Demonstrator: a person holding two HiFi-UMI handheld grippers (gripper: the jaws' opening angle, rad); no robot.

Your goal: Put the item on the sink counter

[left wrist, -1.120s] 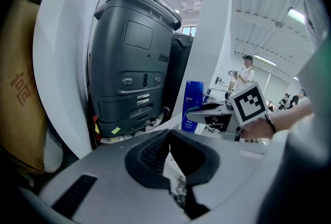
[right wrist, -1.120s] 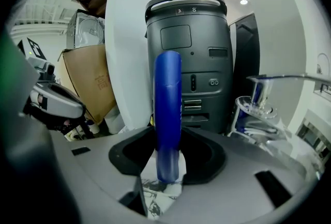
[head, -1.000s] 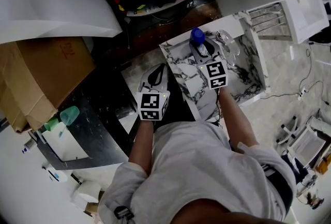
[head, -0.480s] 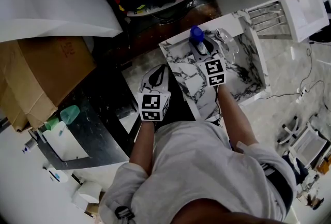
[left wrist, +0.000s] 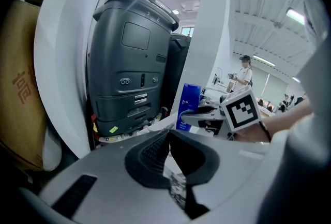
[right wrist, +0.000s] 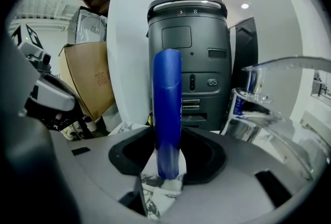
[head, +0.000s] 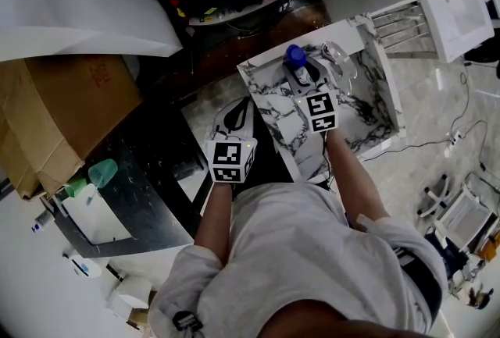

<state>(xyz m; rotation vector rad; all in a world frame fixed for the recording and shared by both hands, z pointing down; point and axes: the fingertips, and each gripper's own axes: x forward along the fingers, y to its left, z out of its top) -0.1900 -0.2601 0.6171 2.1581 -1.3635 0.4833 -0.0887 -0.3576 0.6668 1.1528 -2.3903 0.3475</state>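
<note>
- The right gripper (right wrist: 168,163) clamps a tall blue plastic bottle (right wrist: 168,109) upright between its jaws.
- The bottle is at the far edge of the white marbled sink counter (head: 271,101); whether its base touches the counter I cannot tell.
- A clear curved glass-like piece (right wrist: 261,114) stands just beside the bottle.
- The left gripper (left wrist: 173,168) is empty, its jaws a narrow gap apart, beside the counter's left edge.

Marble-veined white surface (head: 366,112), rectangular, raised lip along far edge. Upright blue bottle (head: 294,55) near far edge; contact with surface not discernible. Clear transparent object (head: 341,62) stands on surface just beside bottle.
</note>
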